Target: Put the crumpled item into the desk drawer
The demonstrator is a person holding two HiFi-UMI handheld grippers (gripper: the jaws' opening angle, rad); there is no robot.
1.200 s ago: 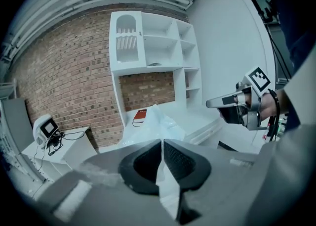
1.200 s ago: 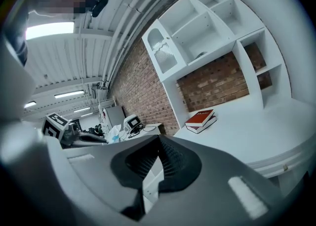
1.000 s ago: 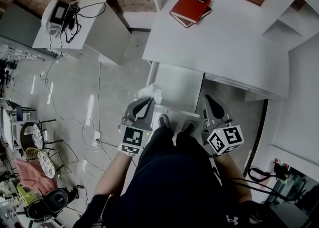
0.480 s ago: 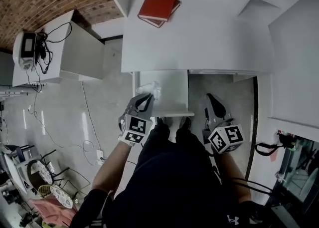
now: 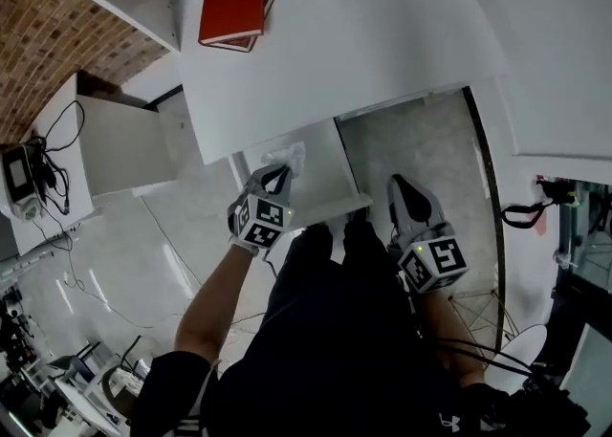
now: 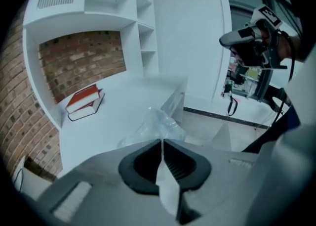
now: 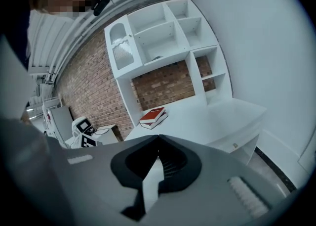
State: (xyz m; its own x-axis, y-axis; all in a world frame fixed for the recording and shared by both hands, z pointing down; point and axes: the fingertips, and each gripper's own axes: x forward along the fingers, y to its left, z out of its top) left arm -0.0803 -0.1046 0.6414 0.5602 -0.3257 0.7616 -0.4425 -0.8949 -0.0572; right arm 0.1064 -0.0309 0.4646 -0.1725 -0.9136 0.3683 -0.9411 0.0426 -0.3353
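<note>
you have the crumpled item (image 5: 288,155) pinched in your left gripper's (image 5: 278,173) jaws just above the open drawer (image 5: 325,169) (right gripper (image 5: 403,185) closed, empty), so i judge only the drop-in is left.

Red book (image 5: 232,3) — stacked on another — by brick wall (image 5: 48,43).

The drawer (image 5: 330,198) is standing pulled out just ahead of the left gripper (image 5: 278,174) jaws, its bare inside lying open from above. Beyond those jaws the tabletop (image 5: 363,43) edge is overhanging the drawer's far end, barring the way down there. Ahead of the right gripper (image 5: 405,188) jaws, open floor (image 5: 421,139) is stretching under the tabletop, with the drawer's side wall standing to their left.
</note>
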